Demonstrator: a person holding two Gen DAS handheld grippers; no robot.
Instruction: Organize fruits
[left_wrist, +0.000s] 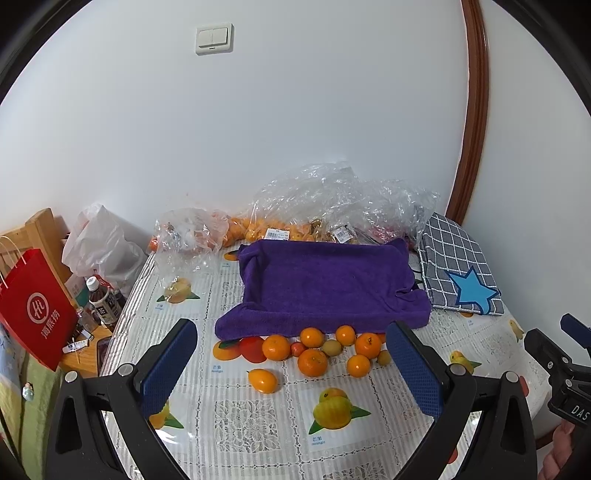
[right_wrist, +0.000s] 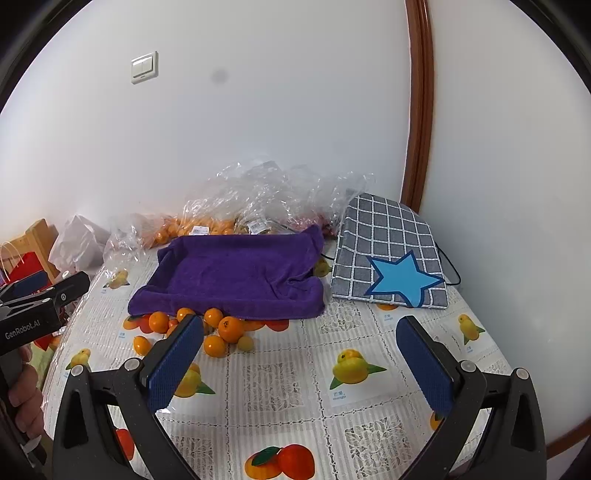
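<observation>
Several loose oranges and small yellow-green fruits lie in a cluster on the tablecloth in front of a purple towel-lined tray. One oval orange fruit lies apart at the near left. The cluster and the tray also show in the right wrist view. My left gripper is open and empty, hovering just before the cluster. My right gripper is open and empty over bare tablecloth, right of the fruits. The left gripper's body shows at the left edge there.
Clear plastic bags of fruit lie against the wall behind the tray. A grey checked cloth with a blue star lies at the right. A red paper bag, bottles and a white bag stand left of the table edge.
</observation>
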